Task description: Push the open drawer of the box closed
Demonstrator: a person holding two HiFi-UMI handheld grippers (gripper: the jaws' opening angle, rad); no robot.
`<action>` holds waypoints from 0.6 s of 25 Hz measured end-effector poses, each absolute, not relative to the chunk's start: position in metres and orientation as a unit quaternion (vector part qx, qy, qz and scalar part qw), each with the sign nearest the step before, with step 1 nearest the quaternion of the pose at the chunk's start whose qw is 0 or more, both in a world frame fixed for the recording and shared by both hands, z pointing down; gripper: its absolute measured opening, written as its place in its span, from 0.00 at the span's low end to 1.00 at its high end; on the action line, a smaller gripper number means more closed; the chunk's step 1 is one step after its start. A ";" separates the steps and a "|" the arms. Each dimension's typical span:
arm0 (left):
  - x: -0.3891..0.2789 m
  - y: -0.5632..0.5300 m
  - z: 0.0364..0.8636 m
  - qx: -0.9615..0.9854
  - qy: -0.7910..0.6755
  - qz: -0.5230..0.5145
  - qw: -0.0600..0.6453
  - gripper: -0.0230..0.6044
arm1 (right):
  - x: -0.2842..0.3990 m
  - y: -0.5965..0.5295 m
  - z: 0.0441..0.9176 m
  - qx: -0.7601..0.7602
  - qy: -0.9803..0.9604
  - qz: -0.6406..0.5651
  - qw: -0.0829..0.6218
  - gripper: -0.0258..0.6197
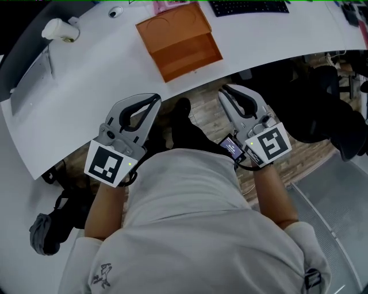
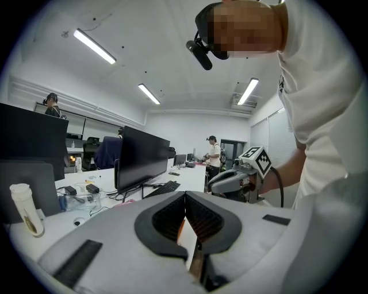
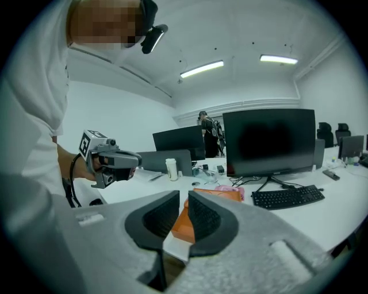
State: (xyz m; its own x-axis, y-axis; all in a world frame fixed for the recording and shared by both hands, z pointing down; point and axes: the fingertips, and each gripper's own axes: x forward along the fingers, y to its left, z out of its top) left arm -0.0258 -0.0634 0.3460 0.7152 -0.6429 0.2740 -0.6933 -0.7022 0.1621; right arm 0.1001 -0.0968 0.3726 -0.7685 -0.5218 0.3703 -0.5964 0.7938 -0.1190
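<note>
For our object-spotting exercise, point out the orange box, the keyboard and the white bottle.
orange box (image 1: 172, 26), head view, on its flat top.
keyboard (image 1: 248, 7), head view, on the middle of the keys.
white bottle (image 1: 57, 28), head view, on its body.

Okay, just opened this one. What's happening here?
A person is at a white desk with a gripper in each hand. Both are held short of the desk edge, clear of the orange box, whose drawer stands open toward them. The left gripper is shut and empty; the right gripper is slightly open, also empty.
</note>
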 end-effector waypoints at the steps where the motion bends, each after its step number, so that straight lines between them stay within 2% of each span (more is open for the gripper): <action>1: -0.025 -0.065 0.349 0.915 -0.368 0.101 0.128 0.04 | 0.101 -0.099 0.378 0.296 -0.934 0.120 0.162 0.12; 7: -0.025 -0.070 0.369 0.904 -0.394 0.113 0.125 0.04 | 0.105 -0.105 0.414 0.277 -0.934 0.144 0.176 0.14; 15: -0.037 -0.081 0.416 0.888 -0.416 0.112 0.158 0.04 | 0.099 -0.117 0.464 0.264 -0.925 0.180 0.207 0.16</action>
